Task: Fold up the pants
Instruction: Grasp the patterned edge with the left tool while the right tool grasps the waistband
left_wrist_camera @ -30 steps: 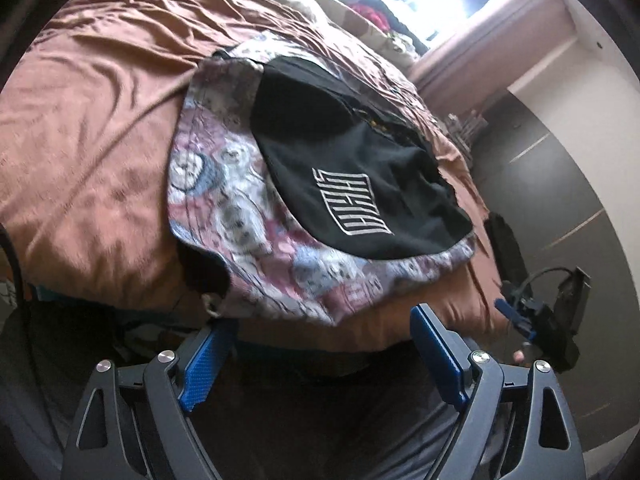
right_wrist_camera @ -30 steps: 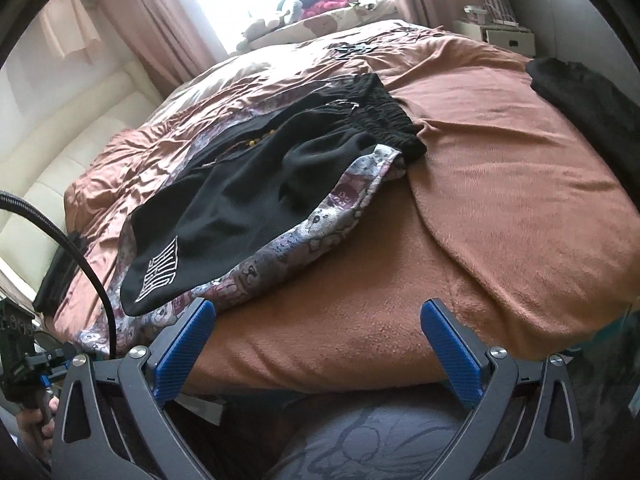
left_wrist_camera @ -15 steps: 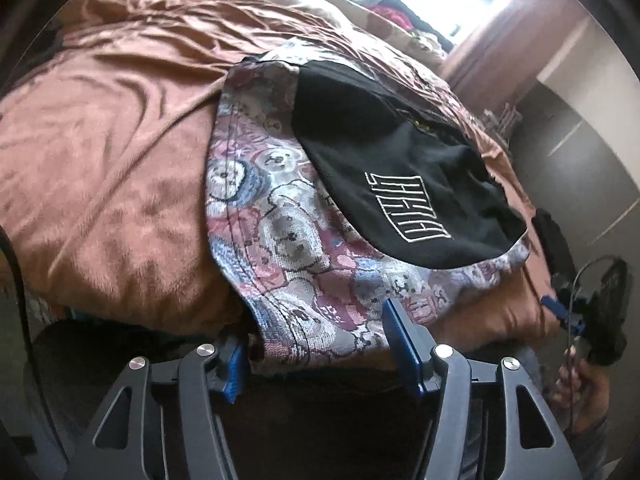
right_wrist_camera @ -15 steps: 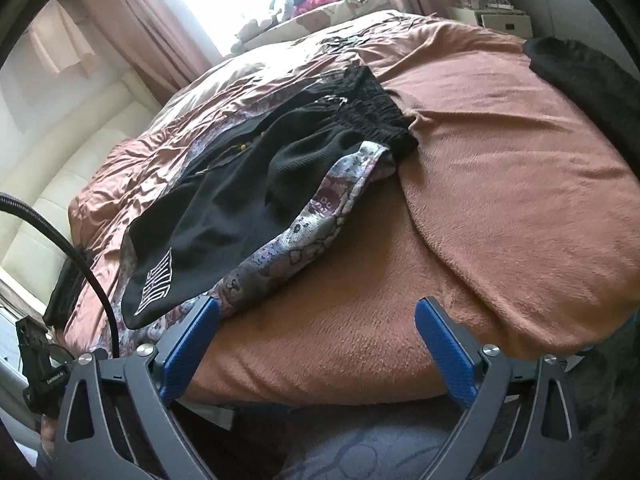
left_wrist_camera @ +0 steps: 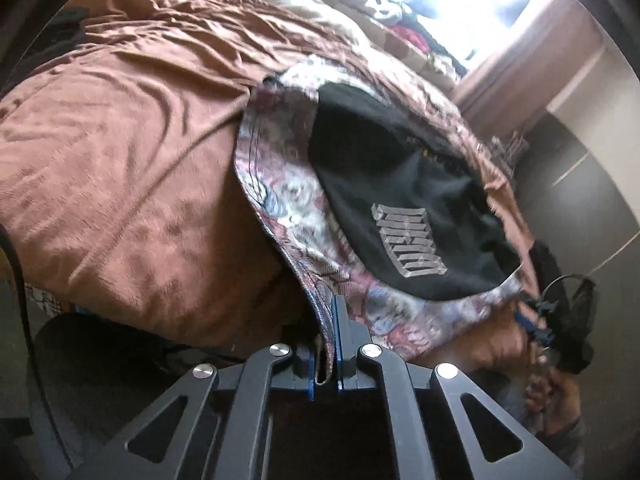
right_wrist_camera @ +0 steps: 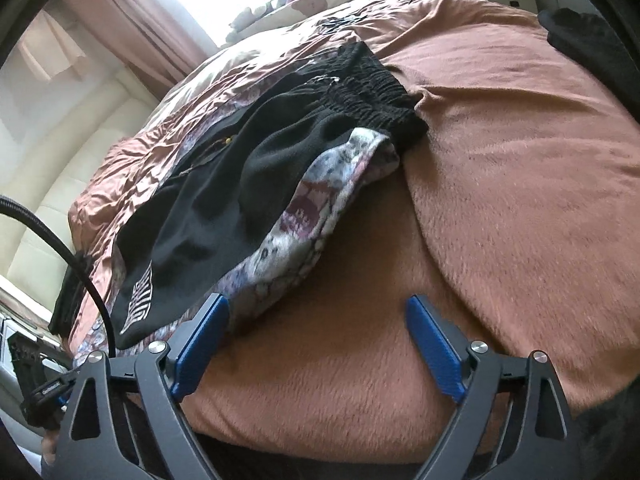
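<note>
A brown blanket (right_wrist_camera: 500, 184) covers the bed by a bright window, with the pants (left_wrist_camera: 392, 184), black and patterned, spread across it to the near edge. The left gripper (left_wrist_camera: 328, 340) is clamped on their patterned near hem, so the fold is just starting; the right gripper (right_wrist_camera: 316, 344), jaws closing on nothing, next needs the hem corner beside its left finger. Only the right view shows the gathered waistband (right_wrist_camera: 380, 80) at the far end, and only the left view, though blurred, shows the pinch.

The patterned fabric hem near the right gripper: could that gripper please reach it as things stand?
Probably yes: the closing right gripper has the patterned fabric hem beside its left finger, nothing between.
</note>
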`<act>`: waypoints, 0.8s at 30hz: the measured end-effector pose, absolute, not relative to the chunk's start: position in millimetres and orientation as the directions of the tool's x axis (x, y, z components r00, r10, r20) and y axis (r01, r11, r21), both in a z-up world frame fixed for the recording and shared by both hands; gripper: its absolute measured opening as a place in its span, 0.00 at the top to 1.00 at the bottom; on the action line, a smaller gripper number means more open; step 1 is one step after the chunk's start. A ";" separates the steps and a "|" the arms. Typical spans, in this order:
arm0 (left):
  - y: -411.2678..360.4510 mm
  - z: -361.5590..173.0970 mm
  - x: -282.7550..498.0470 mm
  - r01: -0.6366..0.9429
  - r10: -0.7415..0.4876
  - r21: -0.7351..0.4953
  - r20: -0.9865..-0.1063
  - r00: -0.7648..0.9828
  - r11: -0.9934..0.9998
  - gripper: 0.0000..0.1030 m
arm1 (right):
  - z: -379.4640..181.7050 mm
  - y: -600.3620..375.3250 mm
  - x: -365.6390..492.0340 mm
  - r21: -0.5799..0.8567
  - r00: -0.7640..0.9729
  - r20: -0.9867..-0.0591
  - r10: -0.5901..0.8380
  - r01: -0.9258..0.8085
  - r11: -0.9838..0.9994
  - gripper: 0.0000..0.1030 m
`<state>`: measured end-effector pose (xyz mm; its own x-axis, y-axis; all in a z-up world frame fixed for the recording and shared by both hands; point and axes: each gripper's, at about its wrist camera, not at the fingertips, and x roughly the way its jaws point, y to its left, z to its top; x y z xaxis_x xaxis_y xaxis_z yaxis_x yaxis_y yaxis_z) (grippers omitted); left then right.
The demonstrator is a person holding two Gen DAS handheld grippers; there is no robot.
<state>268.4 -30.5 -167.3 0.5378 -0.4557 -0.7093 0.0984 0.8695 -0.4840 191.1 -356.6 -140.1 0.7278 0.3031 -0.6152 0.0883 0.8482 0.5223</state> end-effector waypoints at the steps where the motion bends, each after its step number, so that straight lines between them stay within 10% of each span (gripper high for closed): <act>1: -29.1 -162.6 268.5 0.095 -0.463 -0.498 -0.698 0.547 0.862 0.94 | -140.1 -356.6 193.8 0.525 0.728 -0.614 0.305 0.088 0.847 0.13; 18: -18.4 -145.0 279.8 0.075 -0.508 -0.575 -0.645 0.572 0.815 0.94 | -156.6 -402.2 233.3 0.701 0.765 -0.526 0.372 0.142 0.699 0.44; 24: -16.6 -137.3 277.5 0.071 -0.503 -0.579 -0.634 0.587 0.812 0.94 | -160.9 -411.8 233.7 0.783 0.782 -0.460 0.421 0.133 0.608 0.85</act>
